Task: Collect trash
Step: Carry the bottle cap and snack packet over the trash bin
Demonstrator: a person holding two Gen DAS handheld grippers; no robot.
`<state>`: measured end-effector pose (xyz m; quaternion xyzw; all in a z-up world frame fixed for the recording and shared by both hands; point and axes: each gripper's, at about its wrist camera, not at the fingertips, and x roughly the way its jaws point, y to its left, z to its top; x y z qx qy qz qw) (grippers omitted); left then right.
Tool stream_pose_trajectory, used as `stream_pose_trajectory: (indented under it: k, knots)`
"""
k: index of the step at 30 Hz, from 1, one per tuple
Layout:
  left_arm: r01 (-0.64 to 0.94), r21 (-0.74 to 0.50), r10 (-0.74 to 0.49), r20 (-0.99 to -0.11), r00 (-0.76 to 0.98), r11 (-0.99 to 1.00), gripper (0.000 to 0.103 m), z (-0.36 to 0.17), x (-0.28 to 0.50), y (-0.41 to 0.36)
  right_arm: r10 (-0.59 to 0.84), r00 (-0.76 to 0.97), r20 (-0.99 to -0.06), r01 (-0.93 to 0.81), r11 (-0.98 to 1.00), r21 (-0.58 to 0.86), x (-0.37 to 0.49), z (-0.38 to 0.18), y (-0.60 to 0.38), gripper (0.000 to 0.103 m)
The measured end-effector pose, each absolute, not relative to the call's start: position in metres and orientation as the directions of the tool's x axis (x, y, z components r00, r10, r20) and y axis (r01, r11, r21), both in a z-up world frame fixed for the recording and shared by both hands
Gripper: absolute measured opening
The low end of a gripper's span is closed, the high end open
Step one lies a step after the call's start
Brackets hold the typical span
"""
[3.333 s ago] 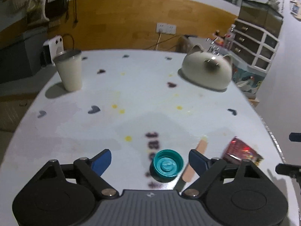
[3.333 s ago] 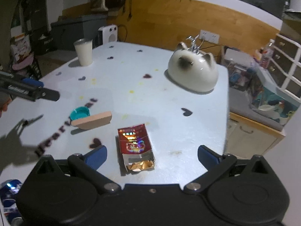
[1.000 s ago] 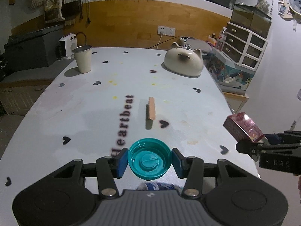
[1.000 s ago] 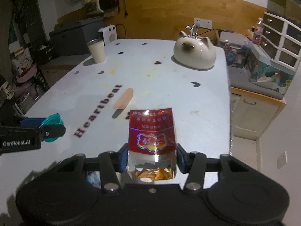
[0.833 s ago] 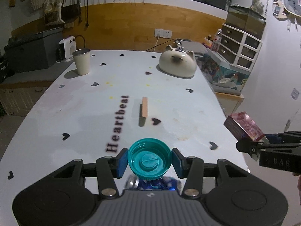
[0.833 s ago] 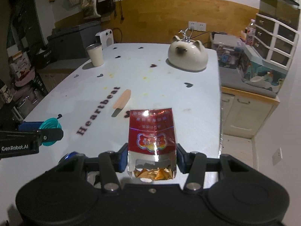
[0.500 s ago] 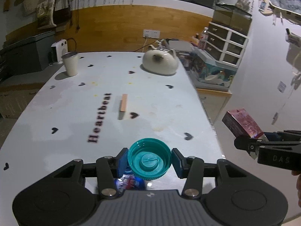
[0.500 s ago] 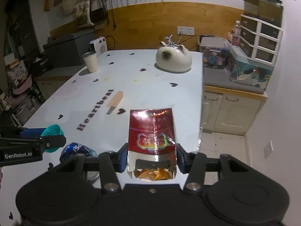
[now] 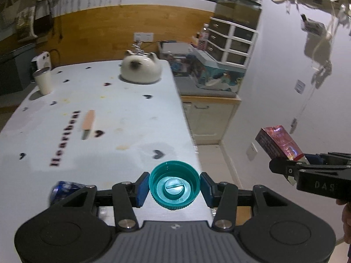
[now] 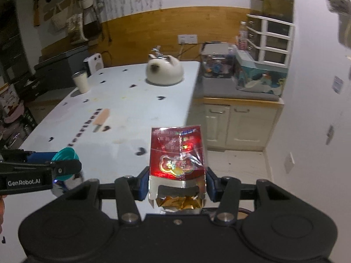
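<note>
My left gripper (image 9: 174, 186) is shut on a teal bottle cap (image 9: 174, 186) and holds it above the near right corner of the white table (image 9: 122, 118). My right gripper (image 10: 177, 180) is shut on a red cigarette pack (image 10: 177, 160) and holds it in the air past the table's right edge; the pack also shows in the left wrist view (image 9: 278, 143). A crushed blue can (image 9: 64, 189) lies on the table under the left gripper. A tan flat stick (image 9: 88, 119) lies by the "Heartbeat" lettering.
A white cat-shaped kettle (image 9: 140, 70) and a white cup (image 9: 43, 82) stand at the table's far end. To the right are a cream cabinet (image 10: 237, 122), white floor (image 10: 239, 164) and a white wall (image 10: 318, 109).
Both grippers have pulled back from the table and swung right with their loads. The table has receded, and the cabinet, floor and wall have come into view.
</note>
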<state>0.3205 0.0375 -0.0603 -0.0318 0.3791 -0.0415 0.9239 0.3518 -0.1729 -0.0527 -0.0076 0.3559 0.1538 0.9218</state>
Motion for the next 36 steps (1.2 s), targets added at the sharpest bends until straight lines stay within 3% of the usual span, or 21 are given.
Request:
stream_pose_trajectory:
  k: [20,36]
  knots:
    - [0.154,-0.164,-0.222,-0.812,0.539,0.974,0.050,-0.146,0.386,-0.106,0.175,0.630,-0.757,-0.157,0.983,0.097,0.388,-0.121,-0.325,0.051]
    - [0.085,-0.234,-0.249,-0.931,0.268,0.968,0.050,-0.275,0.424,-0.137,0.209,0.391,-0.896,-0.102,0.978,0.183,0.422,-0.255,-0.374,0.051]
